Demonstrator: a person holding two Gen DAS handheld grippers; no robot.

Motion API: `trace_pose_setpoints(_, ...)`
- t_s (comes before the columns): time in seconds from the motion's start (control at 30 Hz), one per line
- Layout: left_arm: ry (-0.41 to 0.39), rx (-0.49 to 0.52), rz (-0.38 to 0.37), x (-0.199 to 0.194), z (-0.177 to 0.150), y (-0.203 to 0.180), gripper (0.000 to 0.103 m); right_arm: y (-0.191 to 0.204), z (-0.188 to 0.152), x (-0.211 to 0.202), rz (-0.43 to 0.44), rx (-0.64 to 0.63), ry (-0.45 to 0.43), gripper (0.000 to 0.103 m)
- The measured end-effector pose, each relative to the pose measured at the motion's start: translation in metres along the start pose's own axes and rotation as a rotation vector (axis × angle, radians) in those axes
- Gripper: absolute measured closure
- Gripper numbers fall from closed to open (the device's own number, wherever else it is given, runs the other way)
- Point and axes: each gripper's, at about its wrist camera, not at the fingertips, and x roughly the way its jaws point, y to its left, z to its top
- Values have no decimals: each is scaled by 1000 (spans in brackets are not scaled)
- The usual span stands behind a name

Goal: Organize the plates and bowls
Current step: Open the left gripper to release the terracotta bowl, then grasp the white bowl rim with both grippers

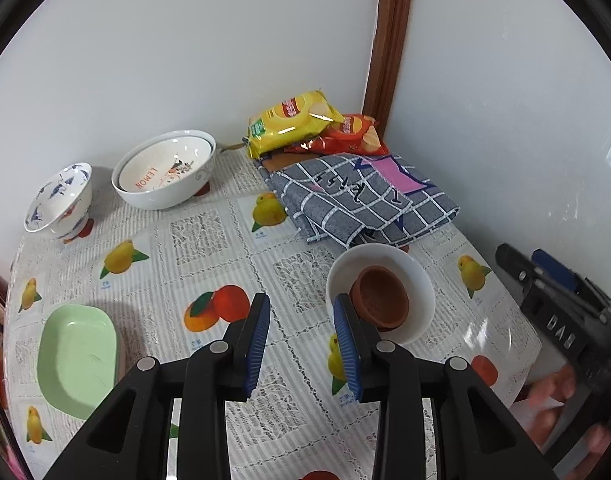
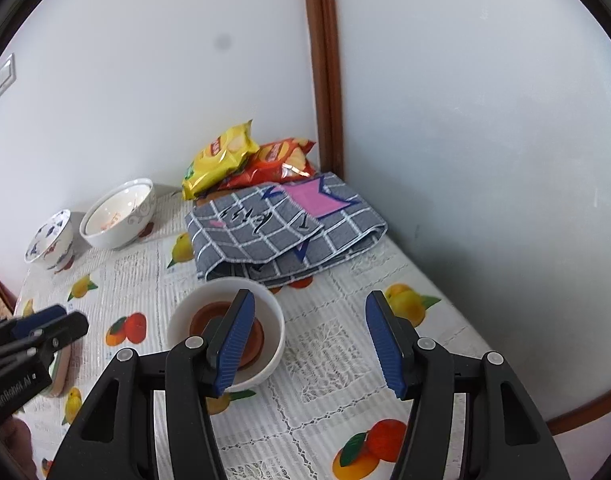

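Observation:
A white bowl [image 1: 415, 280] with a small brown clay dish [image 1: 381, 300] inside sits on the table, just right of my open, empty left gripper [image 1: 301, 312]. In the right wrist view the same white bowl [image 2: 271, 308] and brown dish [image 2: 203, 318] lie behind the left finger of my open, empty right gripper [image 2: 309, 312]. A green rectangular plate [image 1: 77, 356] lies at front left. A large white "LEMON" bowl stack [image 1: 165, 176] and a blue-patterned bowl [image 1: 59, 202] stand by the far wall.
A folded grey checked cloth [image 1: 365, 196] and two snack bags [image 1: 301, 124] fill the far corner. The round table with a fruit-print cover [image 1: 209, 240] is walled at back and right. The right gripper's body [image 1: 565, 308] is at the table's right edge.

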Motion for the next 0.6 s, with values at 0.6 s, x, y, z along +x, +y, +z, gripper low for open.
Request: trace_pose_setpoints(0.6,56,-4,21,30,9,12,72,13,12,21,121,17,17,39)
